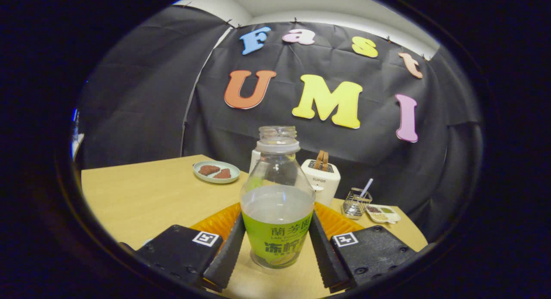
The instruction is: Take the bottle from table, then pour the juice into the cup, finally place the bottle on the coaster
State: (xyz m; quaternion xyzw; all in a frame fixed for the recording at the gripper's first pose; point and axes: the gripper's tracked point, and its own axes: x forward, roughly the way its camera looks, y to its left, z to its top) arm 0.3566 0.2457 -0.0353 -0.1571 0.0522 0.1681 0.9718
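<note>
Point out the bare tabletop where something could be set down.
The table is bare between the plate and the fingers. The gripper holds the bottle between its fingers. Beyond them it is crowded: orange coaster, toaster, wire basket, small dish.

- Tabletop (142, 195): light wood grain.
- Small plate (216, 171), pale, far left side; two reddish-brown pieces lying on it.
- White toaster (320, 180) at the back edge, brown slices upright in its slot.
- Wire basket (356, 203) right of toaster, a straw-like stick leaning out.
- Small dish (382, 214) touching the basket, holding mixed bits.
</note>
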